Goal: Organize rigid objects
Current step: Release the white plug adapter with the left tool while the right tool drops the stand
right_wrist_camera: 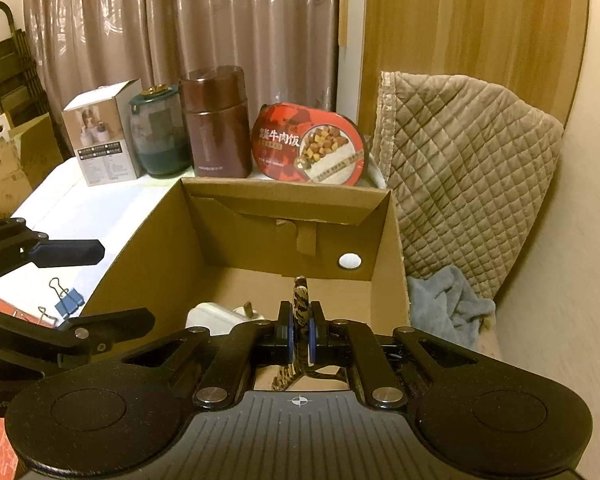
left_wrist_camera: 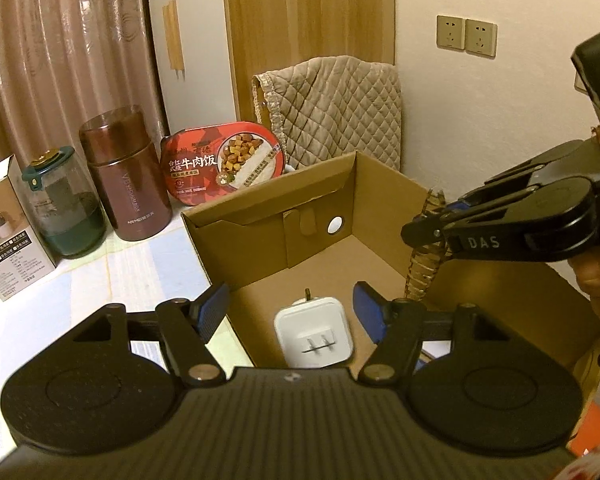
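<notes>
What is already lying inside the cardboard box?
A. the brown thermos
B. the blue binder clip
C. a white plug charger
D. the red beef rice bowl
C: the white plug charger lies on the floor of the cardboard box, prongs showing, while the thermos, the beef rice bowl and the binder clip are all outside it.

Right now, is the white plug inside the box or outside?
Inside. The white plug lies on the floor of the cardboard box, prongs up, walls around it.
</notes>
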### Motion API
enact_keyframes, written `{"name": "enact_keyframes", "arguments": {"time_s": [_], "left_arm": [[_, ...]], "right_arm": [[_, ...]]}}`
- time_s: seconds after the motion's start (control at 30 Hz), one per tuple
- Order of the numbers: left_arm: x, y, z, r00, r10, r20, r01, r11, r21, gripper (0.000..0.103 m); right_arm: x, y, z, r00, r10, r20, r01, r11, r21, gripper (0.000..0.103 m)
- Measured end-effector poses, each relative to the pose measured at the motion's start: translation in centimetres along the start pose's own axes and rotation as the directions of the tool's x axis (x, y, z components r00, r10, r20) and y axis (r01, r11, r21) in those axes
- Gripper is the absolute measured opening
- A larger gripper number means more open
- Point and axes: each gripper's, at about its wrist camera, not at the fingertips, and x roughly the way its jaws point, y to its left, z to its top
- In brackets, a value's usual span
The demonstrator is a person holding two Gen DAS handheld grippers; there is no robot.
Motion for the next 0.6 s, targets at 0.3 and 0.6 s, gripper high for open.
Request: {"name": "enact_keyframes", "arguments": {"time_s": [0.3,0.6], "left_arm": [[-0.3,0.1,-0.3,1.0,-0.004,0.001,0.004,1.0,-0.009,0.064],[-0.6,0.3,-0.4,1.0,0.002,0.006,-0.001,1.0,-0.013,0.064]], "right_arm": [[0.6,0.8,-0.1,0.999,0.008,-0.032,-0.009,1.0,-0.027,0.003],[1.0,1.3,-0.2,0.999,0.015,-0.052,-0.017,0.999,-0.042,0.003]]}}
